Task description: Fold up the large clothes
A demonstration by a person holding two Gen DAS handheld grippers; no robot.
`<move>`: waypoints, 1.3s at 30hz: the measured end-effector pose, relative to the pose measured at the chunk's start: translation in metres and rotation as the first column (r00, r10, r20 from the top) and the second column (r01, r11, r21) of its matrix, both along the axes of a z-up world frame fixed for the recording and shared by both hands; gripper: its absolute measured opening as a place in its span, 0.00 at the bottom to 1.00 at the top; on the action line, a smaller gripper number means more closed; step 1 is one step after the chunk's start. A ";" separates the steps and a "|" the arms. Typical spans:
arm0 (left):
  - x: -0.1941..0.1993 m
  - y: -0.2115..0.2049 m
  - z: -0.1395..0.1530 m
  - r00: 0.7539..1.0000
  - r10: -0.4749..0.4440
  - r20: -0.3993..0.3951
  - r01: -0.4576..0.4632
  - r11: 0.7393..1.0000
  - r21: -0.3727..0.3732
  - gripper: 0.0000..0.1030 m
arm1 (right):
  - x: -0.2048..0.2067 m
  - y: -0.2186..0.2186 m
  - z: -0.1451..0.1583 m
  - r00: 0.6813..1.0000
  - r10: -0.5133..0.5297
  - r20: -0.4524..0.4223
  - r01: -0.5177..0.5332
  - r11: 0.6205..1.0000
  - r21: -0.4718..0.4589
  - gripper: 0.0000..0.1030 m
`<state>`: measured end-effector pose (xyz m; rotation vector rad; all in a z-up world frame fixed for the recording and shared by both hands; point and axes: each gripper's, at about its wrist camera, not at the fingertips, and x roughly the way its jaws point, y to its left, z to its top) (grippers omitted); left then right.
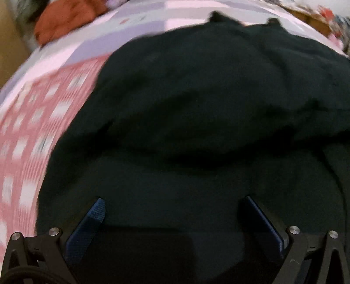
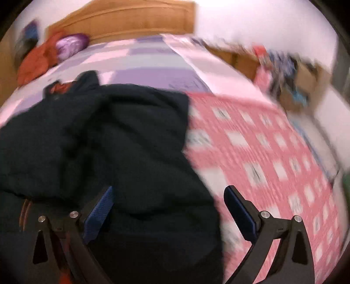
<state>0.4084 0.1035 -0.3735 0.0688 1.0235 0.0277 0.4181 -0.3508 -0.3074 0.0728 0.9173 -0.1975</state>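
Note:
A large dark navy garment (image 1: 196,109) lies spread and rumpled on a bed with a pink, white and lilac checked cover (image 1: 39,122). My left gripper (image 1: 174,201) is open, its blue-padded fingers wide apart just above the garment's near part. In the right wrist view the same garment (image 2: 109,142) fills the left half, with the bed cover (image 2: 262,142) to its right. My right gripper (image 2: 169,192) is open over the garment's right edge, left finger over cloth, right finger over the bed cover. Both views are motion-blurred.
An orange-red garment (image 2: 37,63) and a purple bundle (image 2: 70,45) lie at the bed's far left by the wooden headboard (image 2: 131,19). Boxes and clutter (image 2: 291,72) stand beyond the bed's right side. The orange-red garment also shows in the left wrist view (image 1: 65,19).

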 end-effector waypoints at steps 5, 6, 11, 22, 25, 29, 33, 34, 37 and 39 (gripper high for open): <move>-0.054 0.033 0.004 0.993 0.104 -0.054 -0.104 0.995 -0.004 1.00 | -0.057 0.036 0.017 0.993 0.117 -0.009 -0.117 0.991 -0.065 0.98; -0.063 0.035 0.003 0.992 0.106 -0.061 -0.106 0.994 0.003 1.00 | -0.071 0.049 0.018 0.988 0.154 -0.022 -0.155 0.986 -0.065 0.98; -0.107 0.043 0.004 0.990 0.097 -0.105 -0.095 0.995 0.029 1.00 | -0.132 0.094 -0.013 0.948 0.252 -0.193 -0.275 0.956 -0.100 0.98; -0.208 0.090 0.001 0.988 0.062 -0.140 -0.064 0.998 -0.008 1.00 | -0.237 0.056 0.022 0.972 -0.069 -0.224 0.051 0.995 -0.082 0.98; -0.225 0.102 0.002 0.989 0.063 -0.135 -0.071 0.996 -0.055 1.00 | -0.263 0.098 0.017 0.961 0.062 -0.269 -0.095 0.989 -0.111 0.98; -0.243 0.111 0.005 0.991 0.050 -0.128 -0.049 0.999 0.007 1.00 | -0.287 0.120 -0.011 0.933 0.096 -0.346 -0.144 0.983 -0.116 0.98; -0.266 0.136 0.003 0.986 0.093 -0.139 -0.095 0.995 -0.007 1.00 | -0.318 0.084 -0.027 0.933 -0.034 -0.358 0.023 0.999 -0.036 0.98; -0.274 0.140 0.004 0.985 0.107 -0.137 -0.109 0.994 -0.009 1.00 | -0.323 0.077 -0.029 0.933 -0.055 -0.357 0.046 0.998 -0.032 0.98; -0.295 0.146 0.006 0.983 0.134 -0.129 -0.133 0.991 0.010 1.00 | -0.335 0.067 -0.032 0.940 -0.018 -0.340 0.018 1.000 -0.004 0.99; -0.310 0.145 0.008 0.982 0.147 -0.122 -0.144 0.989 0.027 1.00 | -0.336 0.066 -0.035 0.941 0.012 -0.339 -0.016 1.000 -0.011 1.00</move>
